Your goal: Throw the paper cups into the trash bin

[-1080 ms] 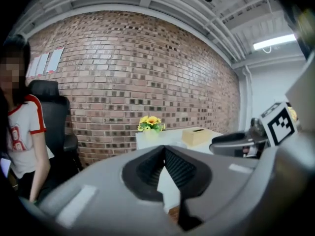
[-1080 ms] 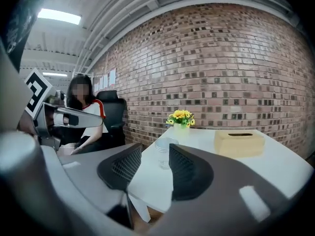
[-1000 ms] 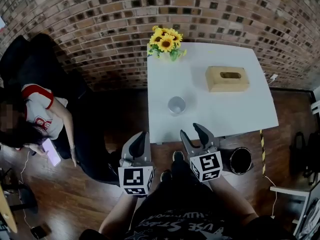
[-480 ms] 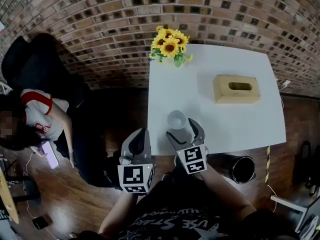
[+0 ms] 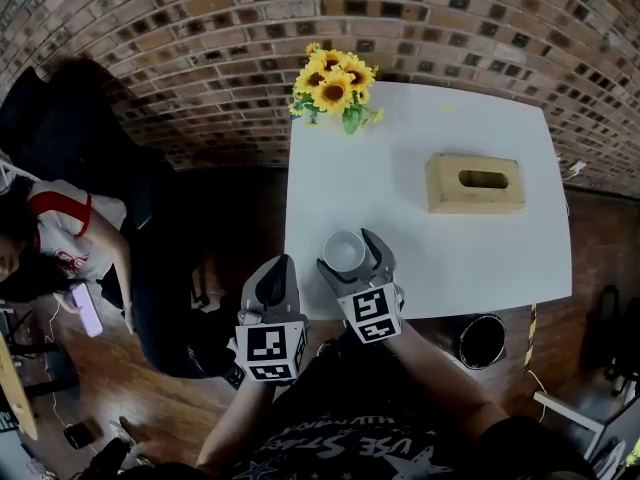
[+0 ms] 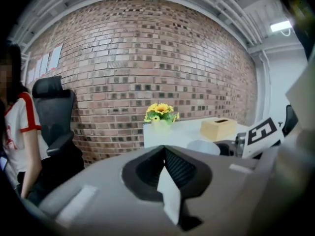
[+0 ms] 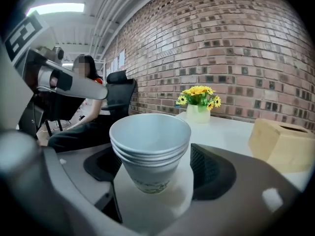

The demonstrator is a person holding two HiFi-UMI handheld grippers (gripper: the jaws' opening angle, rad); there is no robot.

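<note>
A stack of white paper cups (image 5: 345, 251) stands upright near the front left edge of the white table (image 5: 450, 258). My right gripper (image 5: 349, 254) has one jaw on either side of the stack, and its jaws are opening. In the right gripper view the cups (image 7: 149, 149) sit between the dark pads (image 7: 209, 171) with a gap on both sides. My left gripper (image 5: 274, 280) hangs shut and empty in front of the table's left corner, over the floor. A black trash bin (image 5: 480, 340) stands on the floor by the table's front right.
A tan tissue box (image 5: 475, 182) lies at the table's right. A vase of sunflowers (image 5: 335, 83) stands at its back left corner. A seated person (image 5: 60, 238) and a black office chair (image 5: 60, 118) are at the left, by the brick wall.
My right gripper has gone forward from below the table's edge to the cups, and its jaws now flank them. The left gripper has stayed low in front of the table.
</note>
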